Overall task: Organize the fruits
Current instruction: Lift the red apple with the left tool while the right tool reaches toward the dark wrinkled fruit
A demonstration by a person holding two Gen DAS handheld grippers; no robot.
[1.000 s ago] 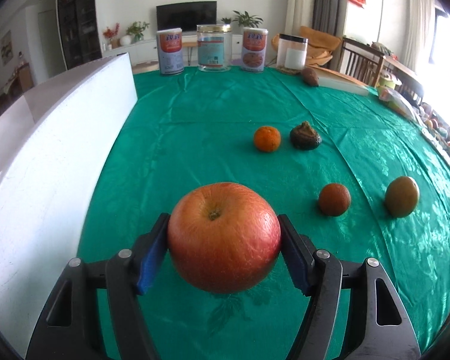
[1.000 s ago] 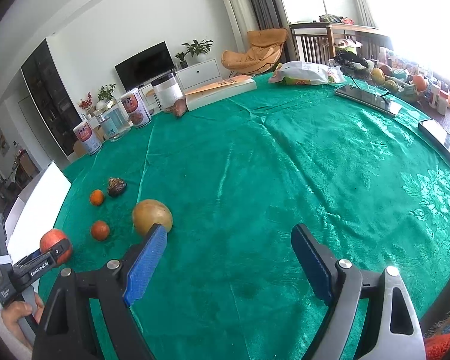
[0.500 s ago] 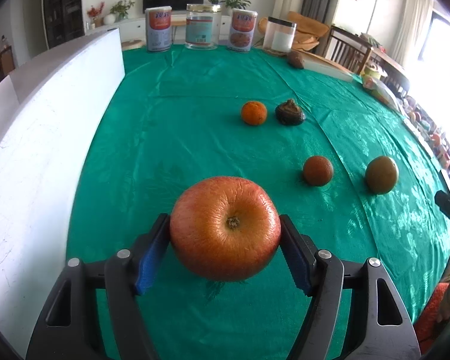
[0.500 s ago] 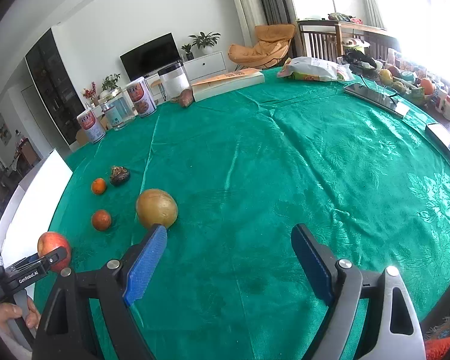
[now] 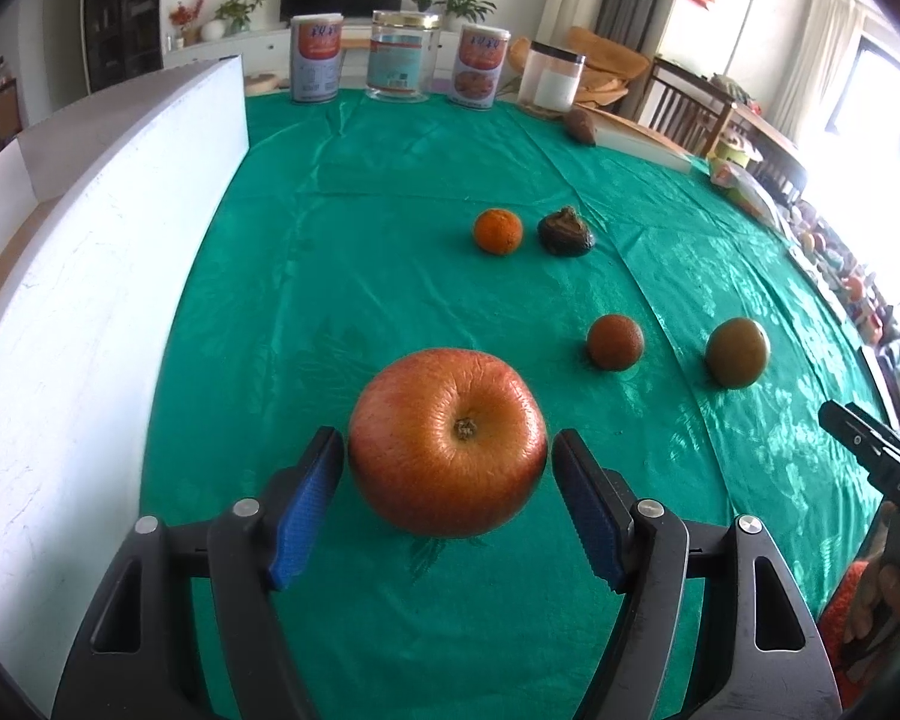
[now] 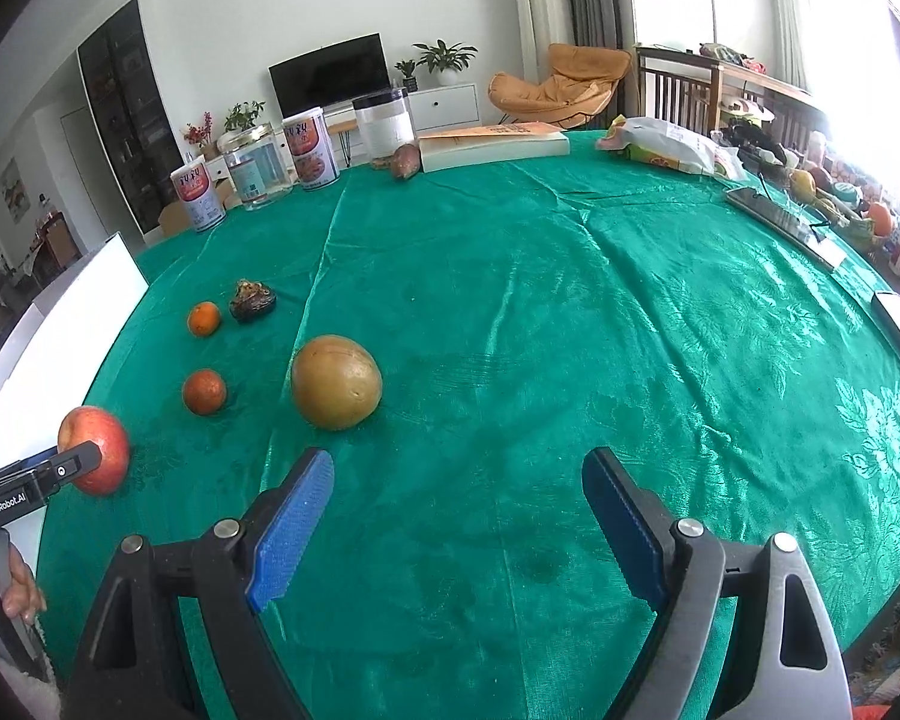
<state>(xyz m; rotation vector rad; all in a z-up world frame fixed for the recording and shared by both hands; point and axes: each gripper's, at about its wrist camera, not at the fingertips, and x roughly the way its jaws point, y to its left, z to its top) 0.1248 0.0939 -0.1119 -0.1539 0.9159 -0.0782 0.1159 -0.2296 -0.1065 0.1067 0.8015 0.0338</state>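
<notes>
Risk: large red wrinkled apple [image 5: 448, 441] between left claw [image 5: 448, 462] pads, gaps visible, grip loose or released; may roll toward white box [image 5: 90, 276]. Right claw [image 6: 457, 516] spread, empty, near yellow-green round fruit [image 6: 336, 382].

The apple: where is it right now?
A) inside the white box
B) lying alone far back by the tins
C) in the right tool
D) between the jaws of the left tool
D: the apple sits between the left gripper's blue jaws.
</notes>
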